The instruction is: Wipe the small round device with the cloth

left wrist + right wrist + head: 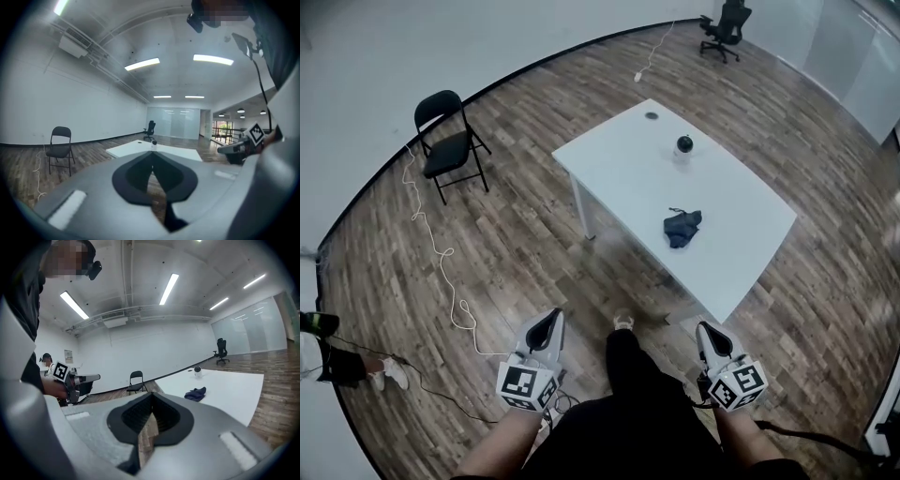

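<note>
The small round device, a black ball on a pale base, stands toward the far side of the white table. A crumpled dark blue cloth lies nearer on the tabletop. Both grippers hang low by the person's legs, well short of the table. My left gripper and my right gripper are shut and hold nothing. Past the closed jaws in the right gripper view, the cloth and the device sit on the table. The device shows far off in the left gripper view.
A small dark disc lies near the table's far edge. A black folding chair stands to the left with a white cable trailing over the wood floor. An office chair is at the far end.
</note>
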`<state>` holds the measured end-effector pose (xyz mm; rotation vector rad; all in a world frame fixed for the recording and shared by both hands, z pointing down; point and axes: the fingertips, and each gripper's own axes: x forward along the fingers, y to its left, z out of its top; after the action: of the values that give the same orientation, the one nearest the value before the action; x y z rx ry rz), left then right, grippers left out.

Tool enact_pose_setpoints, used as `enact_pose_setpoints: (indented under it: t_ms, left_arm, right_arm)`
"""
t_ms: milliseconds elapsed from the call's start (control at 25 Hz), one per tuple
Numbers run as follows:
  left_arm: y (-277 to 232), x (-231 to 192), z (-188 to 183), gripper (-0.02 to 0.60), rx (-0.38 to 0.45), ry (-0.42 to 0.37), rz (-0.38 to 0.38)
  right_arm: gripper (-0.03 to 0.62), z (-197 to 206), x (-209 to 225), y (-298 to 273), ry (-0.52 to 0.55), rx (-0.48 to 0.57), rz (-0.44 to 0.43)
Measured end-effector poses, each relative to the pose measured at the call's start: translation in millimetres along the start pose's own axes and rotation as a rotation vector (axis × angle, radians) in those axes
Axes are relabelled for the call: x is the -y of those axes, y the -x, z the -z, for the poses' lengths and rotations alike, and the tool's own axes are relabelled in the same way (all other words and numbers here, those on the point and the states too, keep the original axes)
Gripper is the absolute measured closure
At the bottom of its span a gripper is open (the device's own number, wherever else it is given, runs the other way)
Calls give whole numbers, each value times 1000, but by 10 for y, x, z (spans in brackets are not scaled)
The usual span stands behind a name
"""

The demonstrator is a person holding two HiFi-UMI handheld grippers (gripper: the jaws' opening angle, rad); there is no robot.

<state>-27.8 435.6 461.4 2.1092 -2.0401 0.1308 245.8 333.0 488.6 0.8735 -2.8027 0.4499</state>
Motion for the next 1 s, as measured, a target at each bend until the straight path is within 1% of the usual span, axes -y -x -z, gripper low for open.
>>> enact_pose_setpoints:
  t_ms: [120, 280, 400, 560, 720, 760, 880, 960, 1000]
  left_arm:
    - [-255, -235, -135, 577, -2, -5, -21]
    - [-680, -486, -378, 577, -1, -69, -4]
    - [-1091, -678, -531, 577, -30, -80, 8]
    - [-1598, -781, -768, 577, -57, -98, 40]
    - [-2012, -743, -1014, 577, -51, -175, 85]
    - [-2088, -754, -1041, 577, -48, -174, 90]
    - [-2294, -878, -1021, 577, -54, -119, 90]
    - [-2442, -954, -988, 577, -77, -115, 104]
    - [-2527, -962, -990, 577, -83, -124, 125]
  right_arm:
    - [594, -86, 155, -402, -15, 4, -12]
    - [594, -261, 302, -984, 13, 33, -39]
    - [594, -307, 464, -1373, -34, 19, -40]
    - [594, -416, 656, -1735, -57, -11, -46]
    - [594, -600, 884, -2033, -35, -22, -49]
    - [594, -648, 926, -2085, -33, -20, -46]
    - [594, -772, 1028, -2162, -23, 3, -25]
    - [594, -805, 1105, -2179, -14, 15, 7]
    - [594, -806, 1159, -2181, -19, 20, 35]
